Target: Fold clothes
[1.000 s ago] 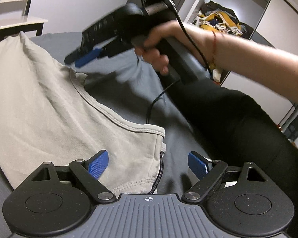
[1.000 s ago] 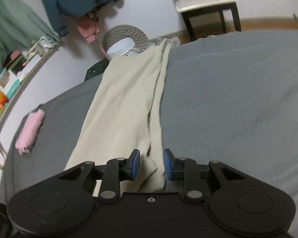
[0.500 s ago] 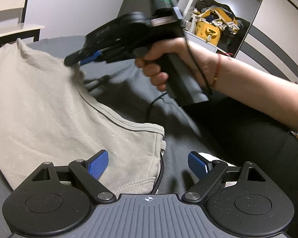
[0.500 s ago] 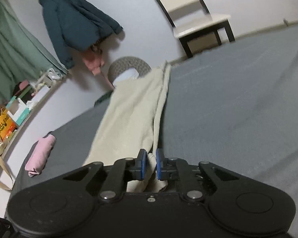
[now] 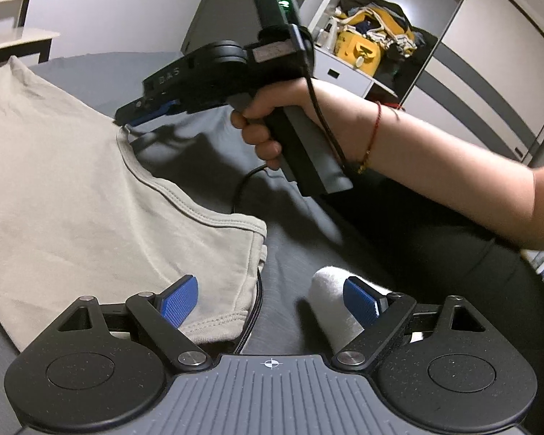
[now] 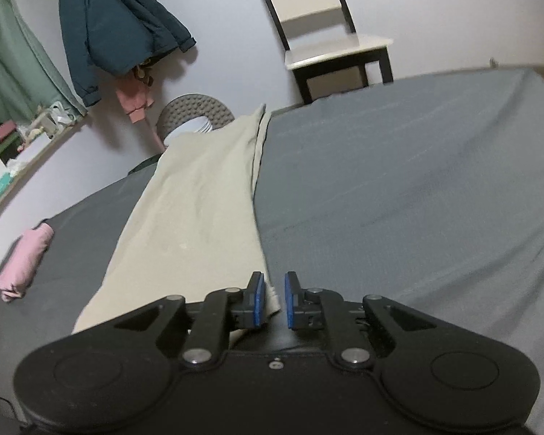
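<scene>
A: Where does the beige cotton T-shirt [image 5: 65,195] lie?

B: Spread flat on the grey bed sheet [image 6: 398,181]. The left gripper [image 5: 270,299] hangs released, jaws wide, its left pad over the sleeve hem.

A: And the right gripper [image 6: 272,299]?

B: Jaws narrowly parted, the shirt's edge lying in the gap, not pinched. The left view shows its tips at the collar; only the right view shows the folded pink garment [image 6: 23,262].
</scene>
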Demonstrator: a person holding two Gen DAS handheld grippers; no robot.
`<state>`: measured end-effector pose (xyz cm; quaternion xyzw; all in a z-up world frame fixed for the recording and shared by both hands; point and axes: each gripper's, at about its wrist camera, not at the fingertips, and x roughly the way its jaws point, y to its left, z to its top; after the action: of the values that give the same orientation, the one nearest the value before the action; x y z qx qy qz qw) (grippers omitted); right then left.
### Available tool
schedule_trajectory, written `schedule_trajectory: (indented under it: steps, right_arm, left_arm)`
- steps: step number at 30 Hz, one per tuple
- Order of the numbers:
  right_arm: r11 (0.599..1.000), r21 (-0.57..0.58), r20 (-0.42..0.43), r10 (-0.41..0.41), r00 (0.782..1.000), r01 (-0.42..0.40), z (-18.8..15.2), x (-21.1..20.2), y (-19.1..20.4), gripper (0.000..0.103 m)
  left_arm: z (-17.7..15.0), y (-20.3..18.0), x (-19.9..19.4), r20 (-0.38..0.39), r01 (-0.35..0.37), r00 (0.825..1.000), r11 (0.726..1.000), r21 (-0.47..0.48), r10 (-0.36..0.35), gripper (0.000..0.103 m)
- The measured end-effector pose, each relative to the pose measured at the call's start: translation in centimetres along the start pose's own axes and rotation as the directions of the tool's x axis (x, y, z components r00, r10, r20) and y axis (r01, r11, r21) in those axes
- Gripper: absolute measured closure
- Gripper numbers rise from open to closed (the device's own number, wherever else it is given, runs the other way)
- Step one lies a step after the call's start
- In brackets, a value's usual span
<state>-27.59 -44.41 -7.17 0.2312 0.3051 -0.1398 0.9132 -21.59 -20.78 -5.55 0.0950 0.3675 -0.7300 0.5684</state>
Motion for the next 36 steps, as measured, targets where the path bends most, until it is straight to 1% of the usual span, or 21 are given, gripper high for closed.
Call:
schedule_trajectory:
  steps: [2, 4, 6, 7, 9, 10, 12, 13, 14, 16, 18, 20, 21, 24, 26, 28, 30, 33, 34, 35, 36]
  right_arm:
    - [1.0, -0.012, 0.028, 0.016, 0.999, -0.015, 0.0, -0.4, 0.2, 0.091]
    - [0.996, -0.007, 0.03, 0.088, 0.996, -0.088, 0.1, -0.2, 0.2, 0.091]
    - [0.987, -0.003, 0.033, 0.16, 0.986, -0.16, 0.2, 0.1, 0.3, 0.091]
    - [0.981, -0.001, 0.035, 0.196, 0.98, -0.196, 0.2, 0.2, 0.3, 0.087]
    - [0.984, 0.026, -0.057, 0.176, 0.983, -0.175, -0.2, 1.5, 0.2, 0.086]
    - [0.987, 0.017, -0.076, 0.16, 0.984, -0.159, -0.3, 1.7, 0.1, 0.094]
    - [0.992, -0.034, -0.081, 0.12, 0.989, -0.123, -0.4, 1.4, 0.3, 0.094]
    - [0.993, -0.071, -0.082, 0.092, 0.992, -0.098, -0.2, 1.0, 0.7, 0.093]
    - [0.989, -0.128, -0.071, 0.067, 0.995, -0.076, -0.4, 0.3, 1.3, 0.083]
    - [0.966, -0.257, -0.032, 0.024, 0.999, -0.032, -0.9, -1.4, 2.7, 0.076]
    - [0.929, -0.35, -0.034, 0.113, 0.993, -0.118, -1.7, -3.7, 4.6, 0.074]
    - [0.854, -0.466, -0.096, 0.209, 0.973, -0.23, -2.8, -6.2, 7.2, 0.068]
    - [0.815, -0.522, -0.129, 0.216, 0.968, -0.252, -3.5, -7.0, 8.5, 0.066]
    - [0.68, -0.673, -0.279, 0.13, 0.952, -0.29, -5.6, -8.3, 12.4, 0.064]
    - [0.621, -0.727, -0.32, 0.07, 0.945, -0.292, -6.7, -8.5, 13.5, 0.064]
    - [0.631, -0.709, -0.388, 0.022, 0.921, -0.314, -6.8, -7.5, 13.9, 0.064]
    - [0.649, -0.682, -0.469, -0.034, 0.883, -0.337, -7.2, -6.5, 13.9, 0.065]
    - [0.636, -0.658, -0.571, -0.073, 0.818, -0.402, -8.4, -6.2, 14.5, 0.065]
    - [0.626, -0.657, -0.591, -0.082, 0.803, -0.42, -8.7, -6.3, 14.8, 0.065]
    - [0.605, -0.672, -0.594, -0.095, 0.799, -0.428, -9.0, -6.6, 15.3, 0.065]
    - [0.584, -0.694, -0.578, -0.106, 0.809, -0.42, -9.1, -7.1, 15.9, 0.065]
  left_arm:
    - [0.1, 0.0, -0.6, 0.019, 0.009, 1.0, 1.0, -0.007, -0.009, 0.016]
    - [0.3, -0.1, -1.2, 0.042, 0.018, 0.999, 1.0, -0.002, -0.018, 0.016]
    - [0.6, -0.3, -2.3, 0.045, 0.002, 0.999, 0.999, 0.038, -0.004, 0.016]
    - [0.8, -0.4, -2.9, 0.046, -0.007, 0.999, 0.998, 0.06, 0.004, 0.016]
    - [1.2, -0.5, -4.0, 0.048, -0.025, 0.999, 0.994, 0.104, 0.021, 0.016]
    - [1.4, -0.6, -4.6, 0.05, -0.035, 0.998, 0.991, 0.126, 0.029, 0.016]
    - [1.5, -0.3, -5.9, 0.019, -0.085, 0.996, 0.979, 0.184, 0.083, 0.016]
    - [1.5, -0.2, -6.5, -0.001, -0.105, 0.994, 0.973, 0.206, 0.108, 0.016]
    - [1.6, 0.0, -7.1, -0.021, -0.124, 0.991, 0.965, 0.229, 0.133, 0.016]
    - [1.4, 0.1, -8.2, -0.046, -0.144, 0.986, 0.955, 0.261, 0.162, 0.016]
    - [1.4, -0.1, -8.8, -0.059, -0.139, 0.985, 0.948, 0.287, 0.162, 0.016]
    - [1.3, -0.5, -8.9, -0.059, -0.128, 0.986, 0.94, 0.317, 0.155, 0.016]
    - [1.3, -0.8, -8.6, -0.066, -0.119, 0.987, 0.935, 0.335, 0.149, 0.016]
    - [0.8, -1.6, -7.2, -0.113, -0.098, 0.981, 0.909, 0.405, 0.156, 0.016]
    - [0.2, -1.8, -6.0, -0.152, -0.095, 0.972, 0.894, 0.438, 0.178, 0.016]
    - [-0.4, -1.2, -4.8, -0.227, -0.04, 0.963, 0.913, 0.406, 0.143, 0.016]
    - [-1.0, -0.7, -4.0, -0.291, 0.004, 0.951, 0.933, 0.359, 0.108, 0.016]
    - [-1.6, -0.7, -3.9, -0.312, 0.022, 0.946, 0.94, 0.341, 0.091, 0.016]
    - [-1.5, -0.6, -4.1, -0.32, 0.034, 0.945, 0.946, 0.323, 0.075, 0.016]
    - [-1.4, -0.5, -4.3, -0.327, 0.046, 0.943, 0.951, 0.305, 0.06, 0.016]
    - [-1.3, -0.3, -4.7, -0.331, 0.066, 0.943, 0.96, 0.273, 0.029, 0.016]
